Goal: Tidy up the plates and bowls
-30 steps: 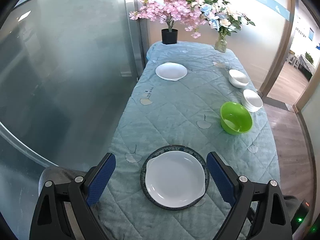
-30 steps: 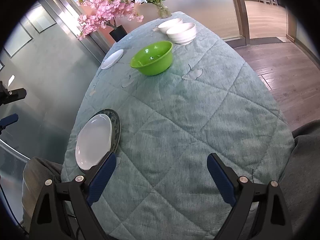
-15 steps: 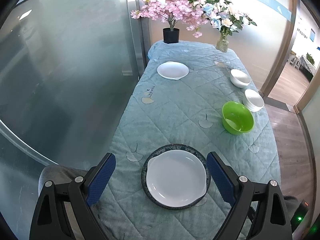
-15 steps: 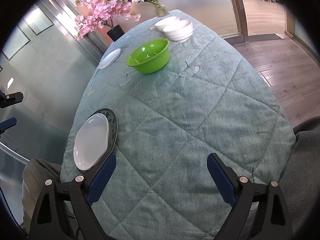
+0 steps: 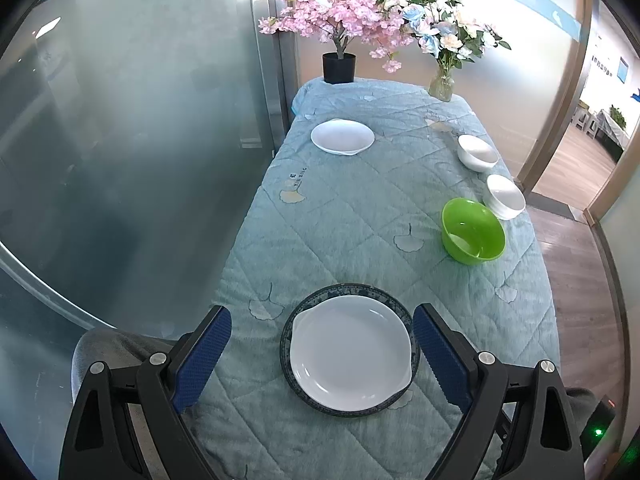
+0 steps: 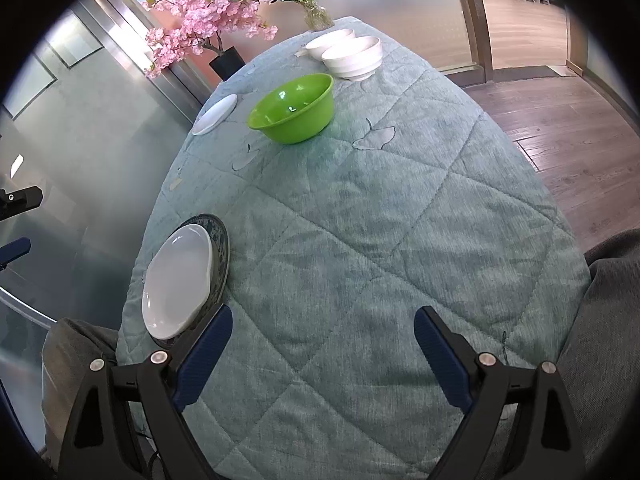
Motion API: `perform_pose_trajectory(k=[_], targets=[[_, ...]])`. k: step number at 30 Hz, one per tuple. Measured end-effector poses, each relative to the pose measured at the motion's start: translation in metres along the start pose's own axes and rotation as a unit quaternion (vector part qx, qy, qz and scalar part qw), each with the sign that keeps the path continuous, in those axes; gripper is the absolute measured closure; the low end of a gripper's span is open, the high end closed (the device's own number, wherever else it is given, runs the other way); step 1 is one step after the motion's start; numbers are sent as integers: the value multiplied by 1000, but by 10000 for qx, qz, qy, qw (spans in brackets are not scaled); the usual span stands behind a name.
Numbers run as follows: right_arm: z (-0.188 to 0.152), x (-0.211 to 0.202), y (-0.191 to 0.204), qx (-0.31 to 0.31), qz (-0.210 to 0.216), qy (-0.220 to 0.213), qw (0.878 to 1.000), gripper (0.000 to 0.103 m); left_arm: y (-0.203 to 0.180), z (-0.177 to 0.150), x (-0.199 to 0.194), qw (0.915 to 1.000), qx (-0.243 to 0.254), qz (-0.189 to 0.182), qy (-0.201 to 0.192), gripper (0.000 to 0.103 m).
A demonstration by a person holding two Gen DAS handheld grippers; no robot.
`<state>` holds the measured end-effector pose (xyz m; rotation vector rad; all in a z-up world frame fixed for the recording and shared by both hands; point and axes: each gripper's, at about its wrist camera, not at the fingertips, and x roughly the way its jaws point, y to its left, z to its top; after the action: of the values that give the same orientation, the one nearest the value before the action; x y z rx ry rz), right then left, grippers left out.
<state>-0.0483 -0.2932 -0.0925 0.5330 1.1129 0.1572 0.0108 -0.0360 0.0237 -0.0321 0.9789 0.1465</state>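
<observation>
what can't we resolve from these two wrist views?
- Dark patterned plate: mostly covered by the white plate stacked on it, both views.
- Far white bowl: partly hidden behind the near white bowl, right wrist view.
- Both grippers: handles cut off by the bottom edge.

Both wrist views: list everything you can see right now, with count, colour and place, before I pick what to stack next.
Patterned plate: 1, dark blue rim, near end of the table.
White plate: 1, resting on the patterned plate.
Far plate: 1, white, far left of the table.
Green bowl: 1, right side, mid-table.
White bowls: 2, right edge beyond the green bowl.
Potted blossom tree: 1, pink, black pot, far end.
Flower vase: 1, clear glass, far right corner.
Quilt: 1, pale teal, covers the table.
Left tool: open, above the stacked plates.
Right tool: open, over bare quilt.
</observation>
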Motion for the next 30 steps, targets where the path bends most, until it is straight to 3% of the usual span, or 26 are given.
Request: perform_pose_trajectory(k=[9, 11, 13, 15, 16, 17, 18, 19, 21, 22, 28, 30], targets=[[-2, 3, 2, -36, -83, 33, 10000, 10, 3, -4, -2, 9999, 39, -67, -84, 11], [-2, 3, 3, -49, -115, 28, 9999, 11, 4, -5, -3, 9998, 82, -141, -113, 19], [-2, 2, 5, -72, -146, -3, 9999, 12, 4, -6, -4, 9995, 158, -263, -114, 47], [-2, -1, 6, -107, -174, -91, 9998, 24, 2, -6, -3, 9988, 271, -407, -56, 57], [-2, -2, 7, -126, -192, -124, 9997, 32, 2, -6, -4, 9986, 296, -436, -69, 57], [-2, -3, 7, -137, -191, -149, 9996, 33, 1, -7, -5, 9985, 309, -450, -107, 55], [-2, -4, 7, -137, -146, -173, 9996, 33, 1, -7, -6, 9982, 327, -473, -150, 46], [-1, -4, 7, -129, -89, -182, 9997, 33, 0, -7, -7, 9982, 334, -483, -159, 27], [-1, -4, 8, -132, 11, -192, 9997, 28, 1, -7, -10, 9977, 326, -515, -291, 15], [-1, -4, 9, -145, 31, -200, 9997, 17, 1, -8, -11, 9973, 345, -537, -353, 14], [0, -4, 18, -228, 148, -316, 9991, 0, -2, -7, -6, 9958, 561, -646, -335, 13], [1, -4, 21, -252, 136, -318, 9991, 0, 0, -4, -3, 9950, 604, -731, -322, 13]])
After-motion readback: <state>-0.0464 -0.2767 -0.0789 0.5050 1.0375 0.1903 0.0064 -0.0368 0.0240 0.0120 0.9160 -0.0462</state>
